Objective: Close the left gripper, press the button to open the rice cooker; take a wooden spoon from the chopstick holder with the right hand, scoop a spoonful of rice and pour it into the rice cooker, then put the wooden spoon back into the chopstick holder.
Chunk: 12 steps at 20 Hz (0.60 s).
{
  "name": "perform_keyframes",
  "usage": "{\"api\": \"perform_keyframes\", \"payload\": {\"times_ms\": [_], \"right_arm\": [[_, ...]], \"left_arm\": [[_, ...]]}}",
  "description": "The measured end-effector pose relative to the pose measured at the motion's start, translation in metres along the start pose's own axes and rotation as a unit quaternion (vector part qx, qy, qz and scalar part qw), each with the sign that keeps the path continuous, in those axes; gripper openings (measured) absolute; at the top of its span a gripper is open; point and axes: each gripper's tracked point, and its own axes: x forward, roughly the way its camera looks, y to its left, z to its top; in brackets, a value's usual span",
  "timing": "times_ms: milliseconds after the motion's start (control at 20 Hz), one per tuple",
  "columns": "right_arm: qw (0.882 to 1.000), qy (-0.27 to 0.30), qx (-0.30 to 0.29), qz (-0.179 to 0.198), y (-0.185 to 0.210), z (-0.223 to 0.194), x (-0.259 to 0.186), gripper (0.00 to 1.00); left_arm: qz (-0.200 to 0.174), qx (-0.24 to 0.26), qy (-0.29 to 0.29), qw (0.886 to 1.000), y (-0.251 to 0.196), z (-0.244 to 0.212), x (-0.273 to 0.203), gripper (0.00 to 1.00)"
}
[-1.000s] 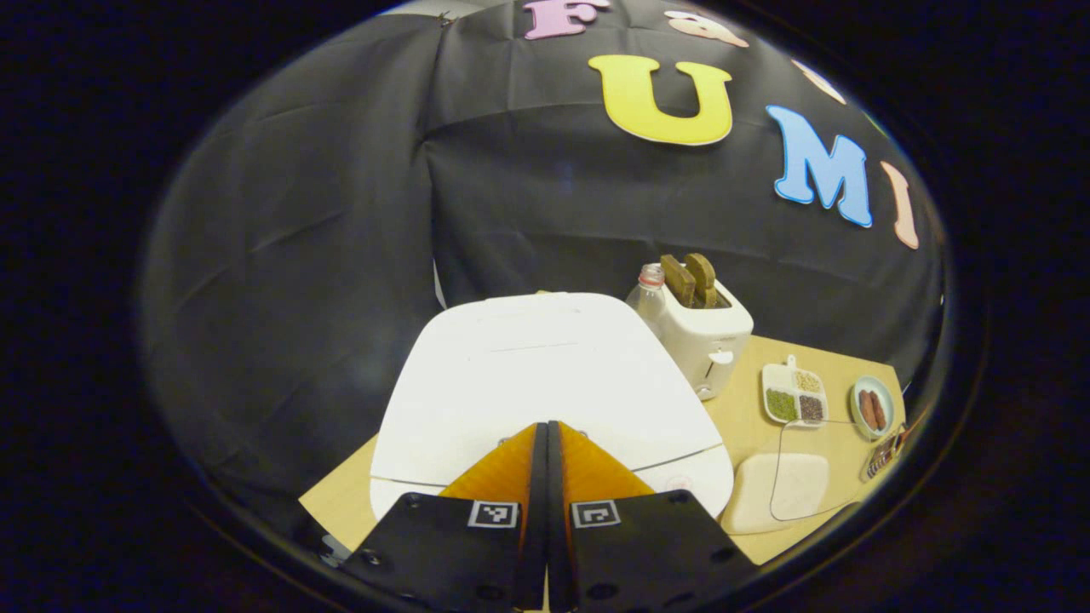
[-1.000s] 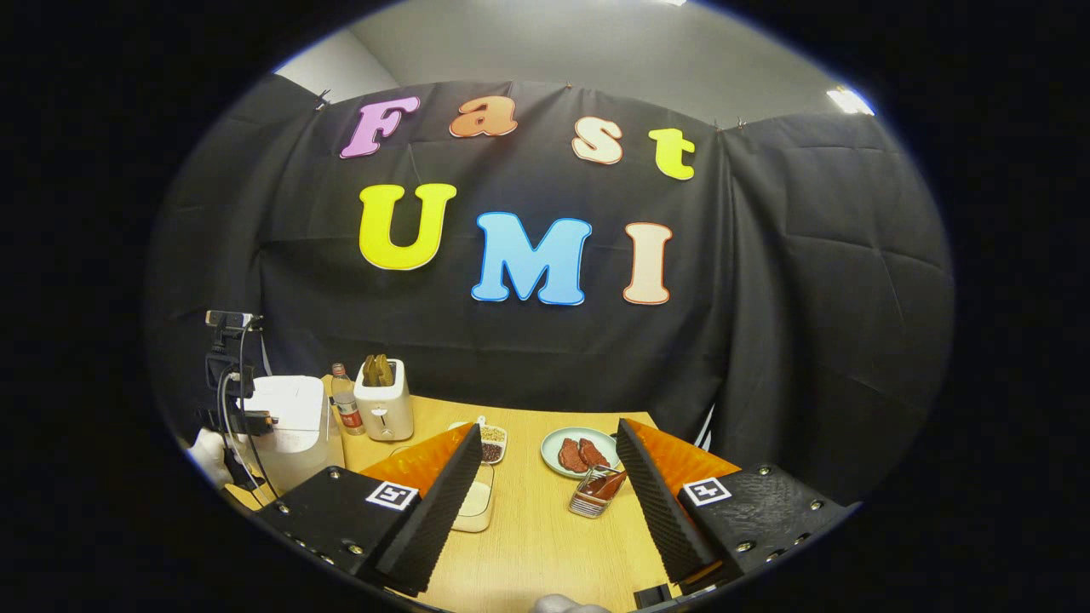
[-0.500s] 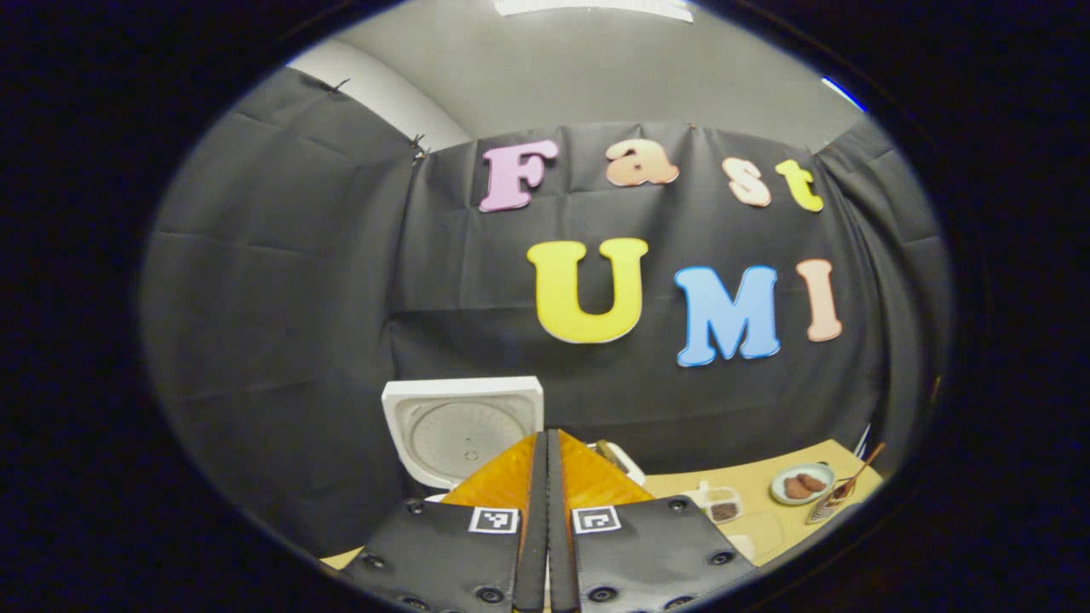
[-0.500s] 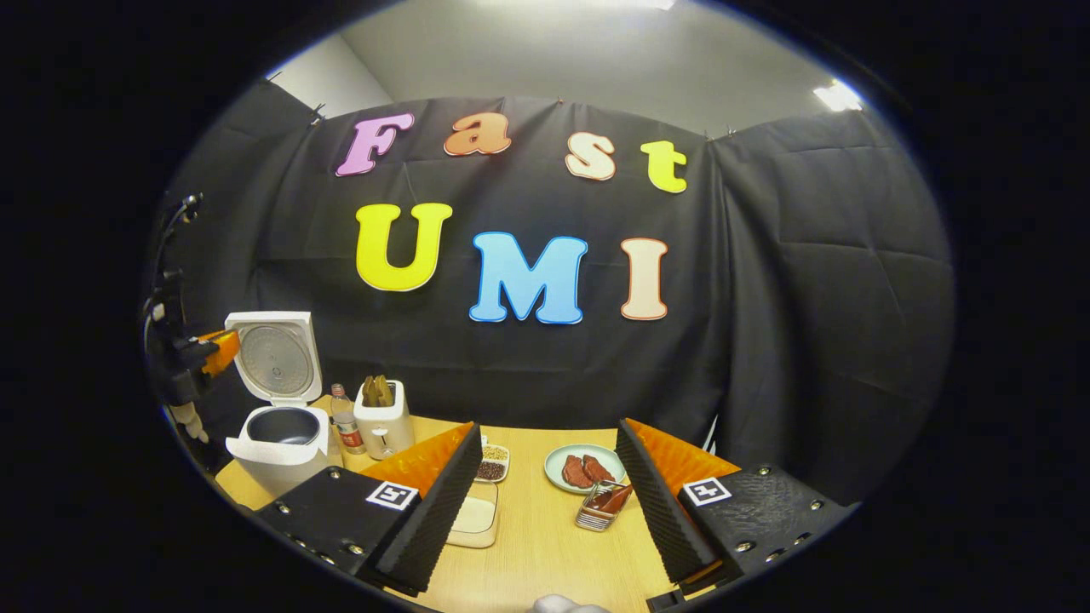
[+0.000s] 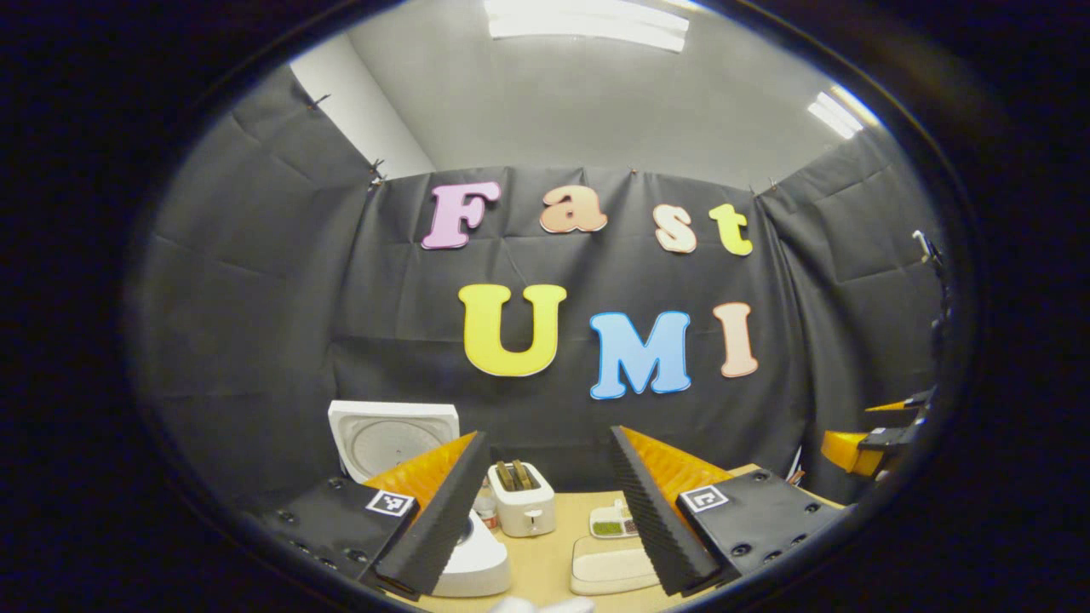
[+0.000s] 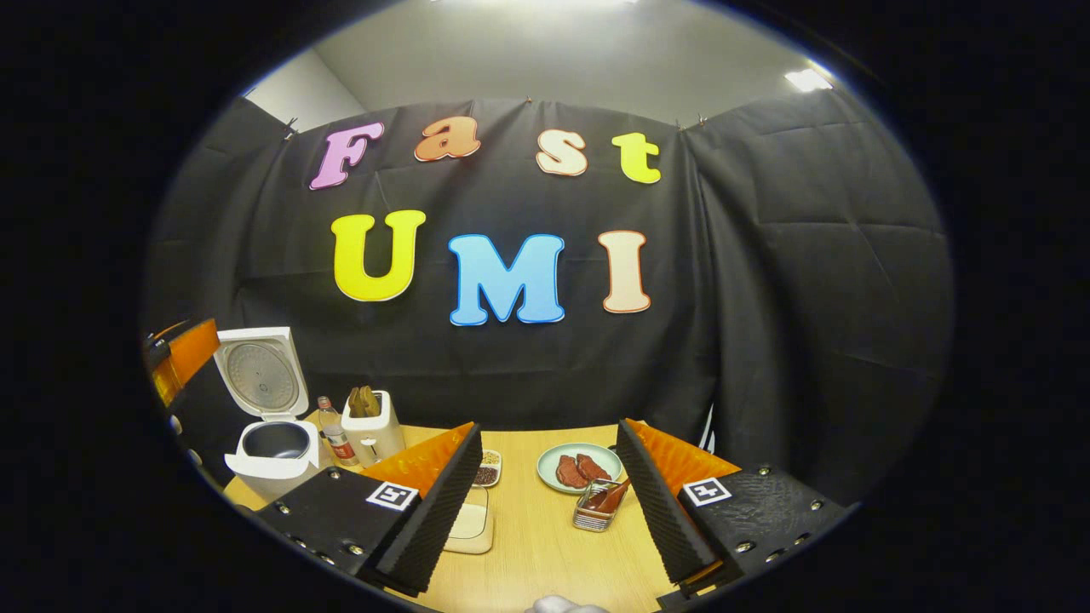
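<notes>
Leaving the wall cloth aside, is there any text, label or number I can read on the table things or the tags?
On the bottle: a label, too small to read.
On the square tags: black-and-white patterns, no words.
On the rice cooker and the toaster: no readable marks.

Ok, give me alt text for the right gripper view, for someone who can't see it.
The right gripper is open and empty above a wooden table, facing a chopstick holder with a wooden spoon in it. At far left the rice cooker stands with its lid up, beside a toaster.
</notes>
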Motion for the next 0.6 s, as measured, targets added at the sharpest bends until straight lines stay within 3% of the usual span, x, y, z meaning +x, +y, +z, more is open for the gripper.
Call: {"api": "perform_keyframes", "payload": {"times_ms": [50, 350, 600], "right_arm": [[1.000, 0.005, 0.006, 0.002, -0.004, -0.007, 0.001, 0.97], [0.999, 0.037, 0.033, -0.014, -0.040, -0.057, 0.016, 0.97], [0.995, 0.062, 0.073, -0.026, -0.081, -0.106, 0.053, 0.97]], "left_arm": [[0.006, 0.004, 0.007, 1.000, 0.000, -0.008, -0.002, 0.99], [0.001, 0.009, 0.024, 1.000, -0.029, -0.029, -0.001, 0.98], [-0.009, 0.011, 0.014, 1.000, -0.060, -0.038, 0.007, 0.98]]}}
